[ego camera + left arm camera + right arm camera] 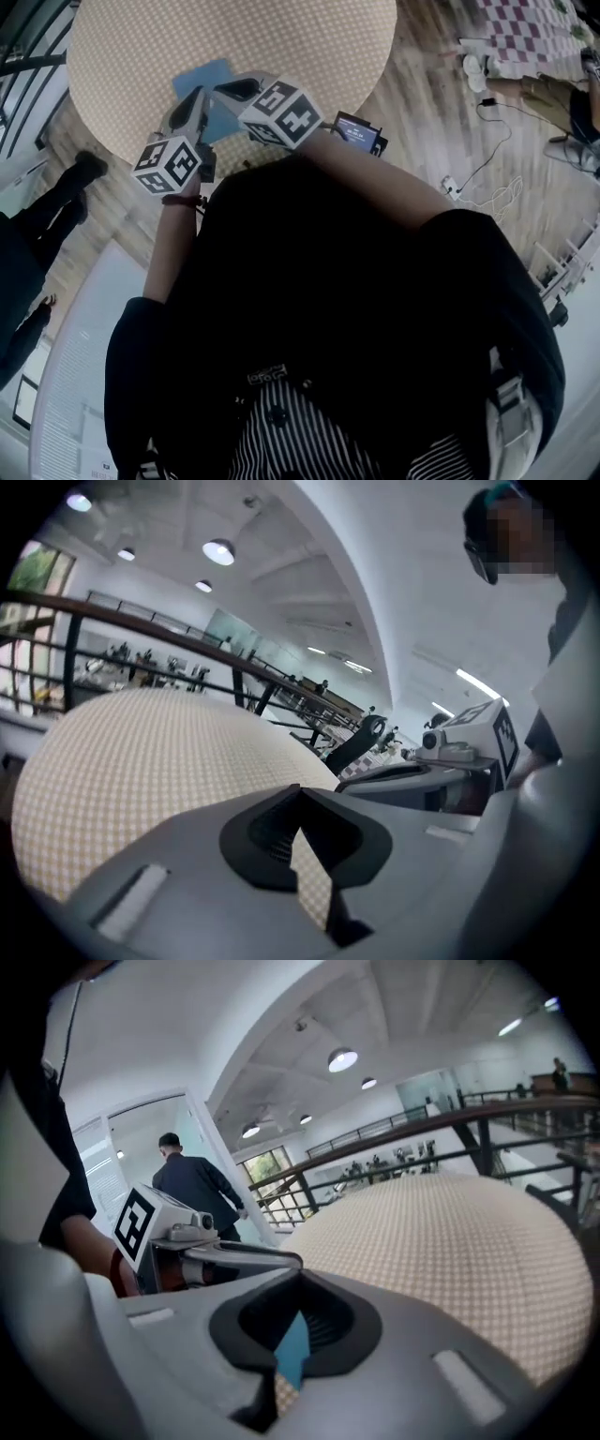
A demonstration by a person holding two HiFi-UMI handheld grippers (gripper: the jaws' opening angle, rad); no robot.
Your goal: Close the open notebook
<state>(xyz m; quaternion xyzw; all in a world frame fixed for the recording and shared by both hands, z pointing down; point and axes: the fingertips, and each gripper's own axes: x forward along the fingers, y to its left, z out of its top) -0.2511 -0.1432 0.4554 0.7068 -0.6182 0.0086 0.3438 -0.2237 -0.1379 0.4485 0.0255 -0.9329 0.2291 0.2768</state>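
Notebook (202, 75), blue, flat on round table (300, 37) at 11 o'clock. Left gripper (190, 101), right gripper (236, 90) side by side, tilted downward, jaws pressed together, empty. Notebook's near edge hidden behind both.

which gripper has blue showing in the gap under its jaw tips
The right gripper: the blue notebook shows through its gap. The left gripper shows only the checked tablecloth there.

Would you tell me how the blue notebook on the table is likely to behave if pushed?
The notebook lies flat and thin, so it should slide rather than tip or roll. The textured table may add some drag. It looks light, and probably bends if lifted by one edge.
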